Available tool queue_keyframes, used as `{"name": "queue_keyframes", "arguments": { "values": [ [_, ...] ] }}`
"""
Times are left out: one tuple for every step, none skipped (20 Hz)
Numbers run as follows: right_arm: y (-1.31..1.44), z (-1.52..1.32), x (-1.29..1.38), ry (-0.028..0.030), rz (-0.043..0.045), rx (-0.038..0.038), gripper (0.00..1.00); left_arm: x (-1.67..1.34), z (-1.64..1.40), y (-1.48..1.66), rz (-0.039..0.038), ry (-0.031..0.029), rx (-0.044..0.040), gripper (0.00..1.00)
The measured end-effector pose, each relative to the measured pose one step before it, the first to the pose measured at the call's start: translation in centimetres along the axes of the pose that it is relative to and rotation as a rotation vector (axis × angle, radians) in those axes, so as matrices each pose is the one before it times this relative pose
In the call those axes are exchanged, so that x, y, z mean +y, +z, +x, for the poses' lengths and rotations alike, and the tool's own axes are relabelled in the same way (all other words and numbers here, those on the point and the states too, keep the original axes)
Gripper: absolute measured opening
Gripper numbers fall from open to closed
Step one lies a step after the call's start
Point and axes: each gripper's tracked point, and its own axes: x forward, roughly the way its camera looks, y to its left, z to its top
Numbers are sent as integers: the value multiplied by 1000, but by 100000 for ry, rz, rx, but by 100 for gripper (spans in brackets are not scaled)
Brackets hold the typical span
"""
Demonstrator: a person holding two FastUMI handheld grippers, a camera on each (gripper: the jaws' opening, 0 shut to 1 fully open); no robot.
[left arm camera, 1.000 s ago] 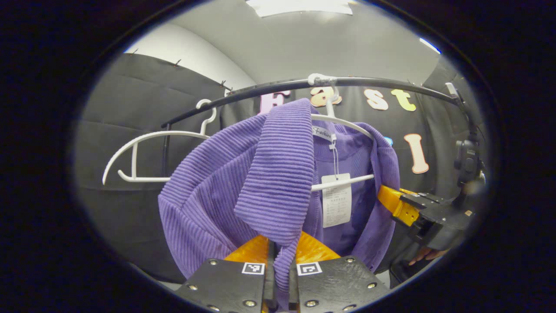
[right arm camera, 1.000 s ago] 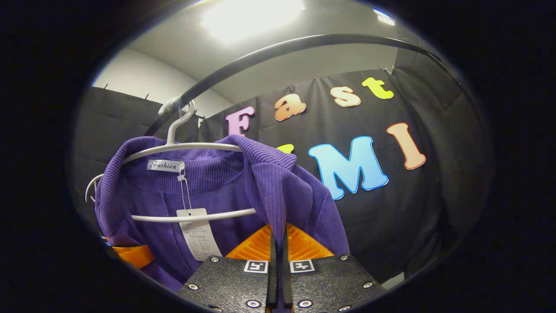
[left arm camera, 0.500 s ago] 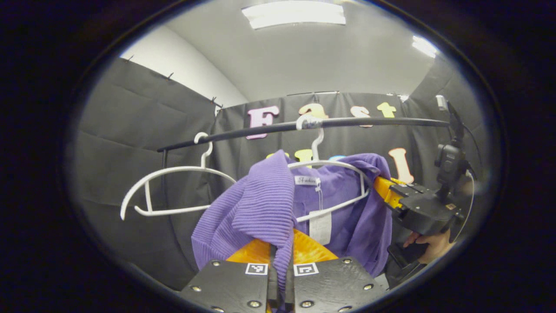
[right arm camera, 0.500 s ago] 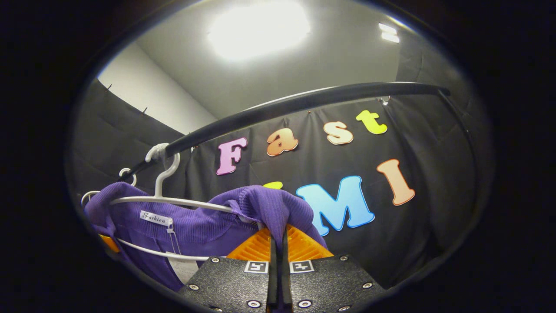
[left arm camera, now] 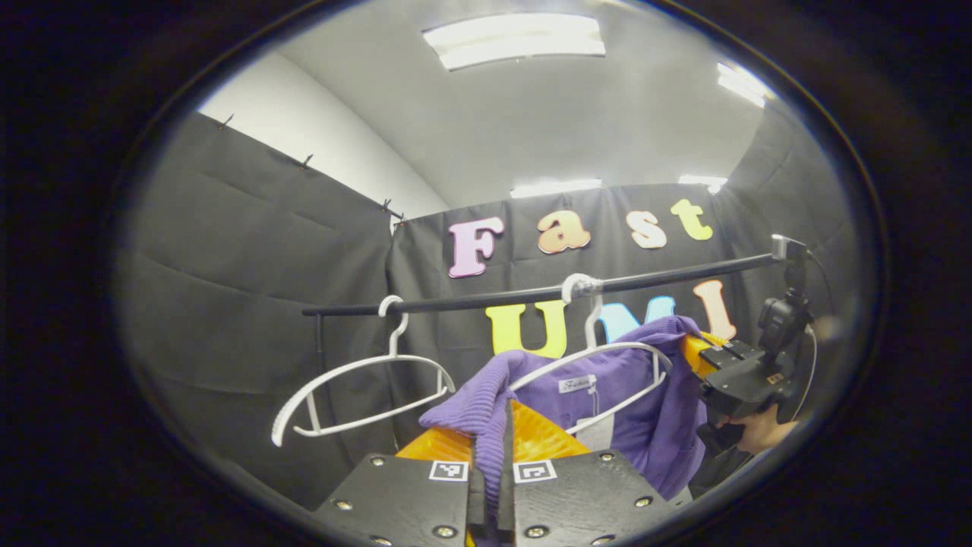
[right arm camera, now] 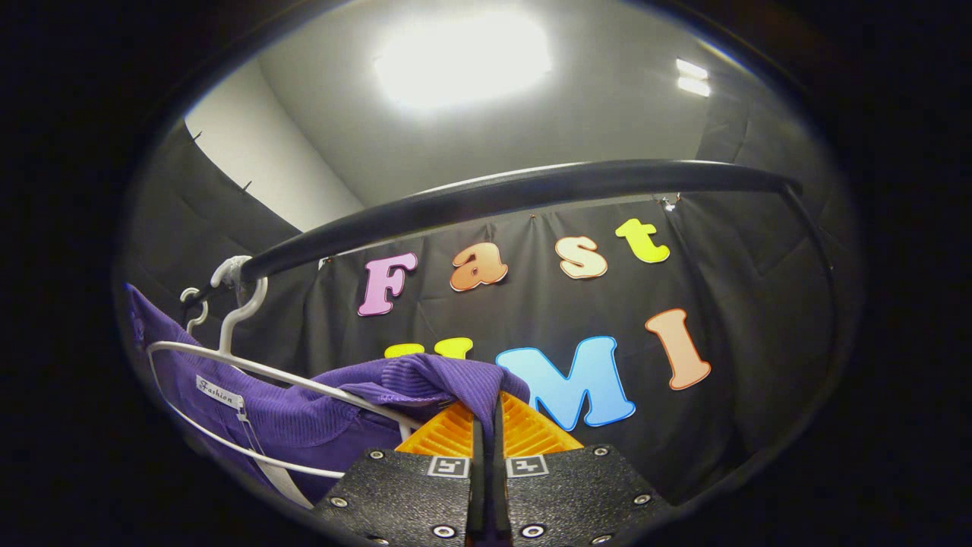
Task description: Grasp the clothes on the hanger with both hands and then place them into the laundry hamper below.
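A purple ribbed garment (left arm camera: 645, 433) hangs between both grippers, its shoulders pulled off a white hanger (left arm camera: 607, 355) on the black rail (left arm camera: 486, 299). My left gripper (left arm camera: 491, 437) is shut on one purple shoulder at the bottom of the left gripper view. My right gripper (right arm camera: 486, 425) is shut on the other shoulder of the garment (right arm camera: 319, 425), beside the hanger (right arm camera: 250, 365). The right gripper (left arm camera: 702, 353) also shows at the far right of the left gripper view, held by a hand (left arm camera: 759, 433). A white tag (left arm camera: 596, 433) dangles from the collar.
A second, bare white hanger (left arm camera: 357, 387) hangs on the rail to the left of the garment. The black rail (right arm camera: 531, 190) arches close over the right gripper. Black cloth walls surround the booth; ceiling lights are above.
Both grippers have drawn back from the rail with the garment; its shoulders have slid off the hanger ends. The rail and hangers now sit lower and smaller in the left gripper view.
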Motion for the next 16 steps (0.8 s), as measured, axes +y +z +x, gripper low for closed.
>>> {"name": "queue_keyframes", "arguments": {
  "values": [
    [-324,219,-190,-197,-533,578,3,962,-62,378,748,960,-519,11],
    [-395,286,-222,-269,-148,836,3,1010,73,452,847,1212,-651,11],
    [-478,205,-258,-174,404,1003,3,897,377,349,546,920,-422,11],
    [-572,287,-168,-21,1083,1264,3,802,236,292,-112,516,-247,11],
    [-590,270,22,368,1546,1588,3,496,326,260,-697,-156,12,11],
    [-748,193,109,616,1250,1674,3,441,376,162,-784,-469,40,11],
    [-721,81,54,379,817,1669,3,204,579,7,-593,-678,60,12],
    [-767,72,-28,400,928,1879,3,195,490,-60,-126,-1021,332,11],
    [-713,94,-19,276,1658,2217,3,103,291,-263,149,-1540,615,11],
    [-696,64,48,370,2591,2453,3,172,455,-157,146,-1530,528,11],
    [-623,11,48,432,3352,2401,3,231,296,-38,-271,-1465,286,6],
    [-500,40,-47,458,3227,2078,4,160,214,57,-901,-1492,77,6],
    [-428,55,-10,718,2736,1906,4,130,18,-260,-796,-1215,236,7],
    [-295,10,-76,946,2463,1667,4,328,77,-98,-387,-760,429,7],
    [-322,90,18,1068,2475,1614,4,395,164,-62,-455,-555,725,11],
    [-271,244,-103,853,2170,1464,4,241,132,66,-1040,-923,503,6]
  ]
}}
